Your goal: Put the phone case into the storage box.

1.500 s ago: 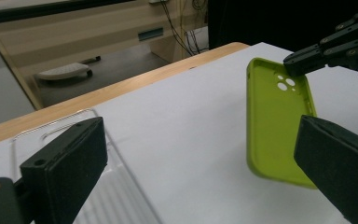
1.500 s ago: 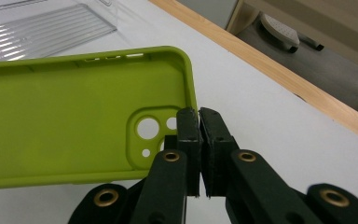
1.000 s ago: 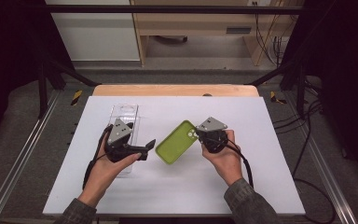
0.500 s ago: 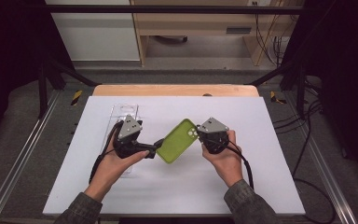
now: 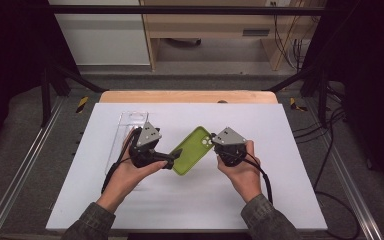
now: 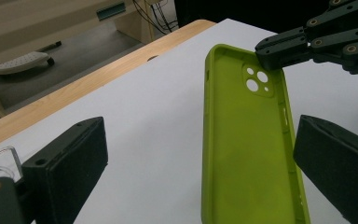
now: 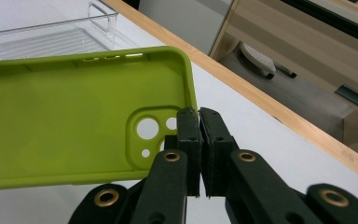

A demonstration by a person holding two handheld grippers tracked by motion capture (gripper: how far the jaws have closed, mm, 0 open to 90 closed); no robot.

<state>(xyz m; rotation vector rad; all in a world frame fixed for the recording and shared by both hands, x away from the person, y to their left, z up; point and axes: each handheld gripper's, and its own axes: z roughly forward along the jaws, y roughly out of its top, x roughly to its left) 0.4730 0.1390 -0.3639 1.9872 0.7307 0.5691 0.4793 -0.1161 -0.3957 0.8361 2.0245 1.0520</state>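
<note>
Green phone case (image 5: pixel 194 150) held up off the white table top (image 5: pixel 280 150), roughly mid-table, tilted so the open inside faces up; camera-hole end toward the right gripper (image 5: pixel 214 145), plain end down toward the left gripper (image 5: pixel 177 157).

Right gripper: pinched tight on the case rim right by the camera cutout; in the right gripper view (image 7: pixel 199 140) both pads squeezed together with just the thin edge of the case (image 7: pixel 74 121) between them, no gap to speak of; gripped at the corner only, rest of the case sticking out sideways past the jaws.

Left gripper: spread wide; in the left gripper view (image 6: pixel 200 163) one black jaw far off on each side, the case (image 6: pixel 247 154) standing between them, close to the one on the right of that view but can't say for sure if touching; nothing clamped as far as visible; same view also catching the right gripper's (image 6: pixel 279 51) tips biting the top edge near the three lens holes.

Seen from above: both hands in from the bottom edge, left hand (image 5: pixel 125 172) and right hand (image 5: pixel 242 172) wrapped around the gripper bodies, grey three-cornered plates on top, cables trailing back along the sleeves.

Clear plastic tray (image 5: pixel 125 125) lying flat on the table behind the left gripper, near the far left part of the white surface; also visible in the right gripper view (image 7: pixel 51 32) beyond the case; wooden strip (image 5: pixel 190 96) along the far edge of the table.
</note>
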